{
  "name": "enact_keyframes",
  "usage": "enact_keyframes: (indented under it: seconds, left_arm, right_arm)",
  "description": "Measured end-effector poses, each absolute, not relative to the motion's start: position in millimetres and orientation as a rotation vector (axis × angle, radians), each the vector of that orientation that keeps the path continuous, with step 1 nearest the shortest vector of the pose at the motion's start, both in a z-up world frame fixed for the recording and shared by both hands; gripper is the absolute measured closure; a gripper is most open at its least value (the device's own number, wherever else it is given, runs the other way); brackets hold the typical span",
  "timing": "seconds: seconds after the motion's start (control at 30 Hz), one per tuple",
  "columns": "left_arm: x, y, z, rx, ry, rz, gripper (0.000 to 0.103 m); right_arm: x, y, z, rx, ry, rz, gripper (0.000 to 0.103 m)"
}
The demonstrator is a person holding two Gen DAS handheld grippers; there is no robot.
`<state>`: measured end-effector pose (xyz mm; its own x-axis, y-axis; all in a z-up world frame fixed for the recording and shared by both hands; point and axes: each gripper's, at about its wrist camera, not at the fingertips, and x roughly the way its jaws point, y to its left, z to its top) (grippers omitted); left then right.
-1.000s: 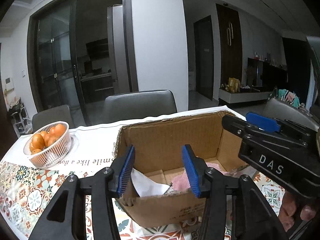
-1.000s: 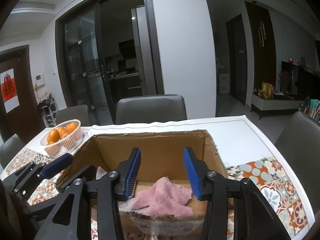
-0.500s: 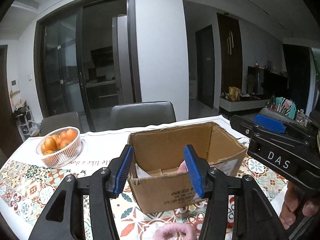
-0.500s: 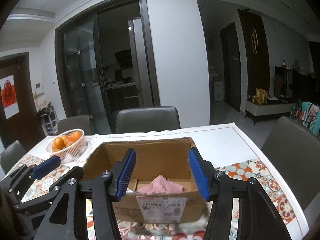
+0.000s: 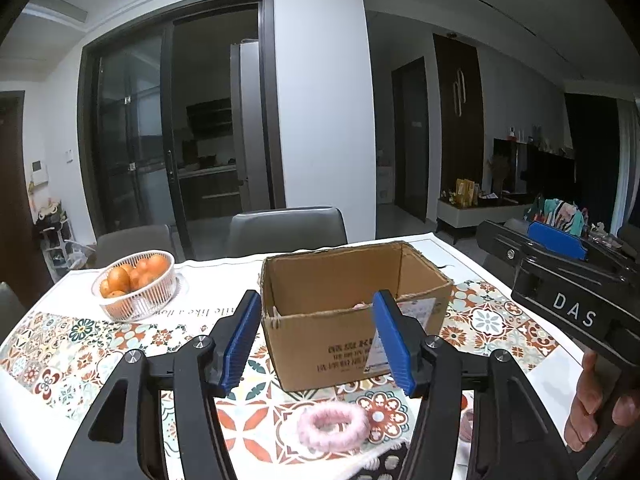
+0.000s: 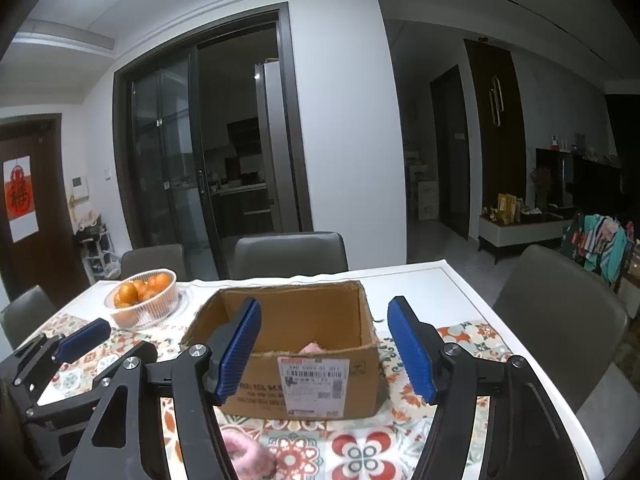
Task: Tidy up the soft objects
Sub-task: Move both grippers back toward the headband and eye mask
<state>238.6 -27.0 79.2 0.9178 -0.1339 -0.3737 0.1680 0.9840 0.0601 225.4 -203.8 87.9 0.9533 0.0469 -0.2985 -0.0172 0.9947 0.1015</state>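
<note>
An open cardboard box (image 5: 352, 312) (image 6: 304, 360) stands on the patterned tablecloth, with a bit of pink cloth (image 6: 314, 347) showing over its front rim. A fluffy pink scrunchie (image 5: 333, 426) (image 6: 250, 458) lies on the table in front of the box. My left gripper (image 5: 318, 340) hovers above the scrunchie and short of the box, its jaws opening with nothing between them. My right gripper (image 6: 328, 348) is held before the box, jaws also opening and empty. A hand grips the right gripper's handle at the right edge of the left wrist view.
A white basket of oranges (image 5: 136, 286) (image 6: 142, 300) sits at the back left of the table. Grey chairs (image 6: 290, 254) stand behind the table and one (image 6: 560, 316) at its right side. The tablecloth's front edge is close under the grippers.
Both grippers have pulled back and up from over the box, and their jaws have widened. The box now looks smaller and the pink scrunchie has come into view in front of it.
</note>
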Motion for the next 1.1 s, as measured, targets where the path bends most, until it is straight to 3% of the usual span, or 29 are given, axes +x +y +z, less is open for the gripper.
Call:
enact_keyframes:
  seconds: [0.5, 1.1]
  left_arm:
    - [191, -37, 64, 0.129, 0.391, -0.151, 0.038]
    - [166, -53, 0, 0.122, 0.581, -0.158, 0.03]
  right_arm:
    - [182, -215, 68, 0.107, 0.336, 0.011, 0.032]
    - [159, -228, 14, 0.081, 0.499, 0.022, 0.032]
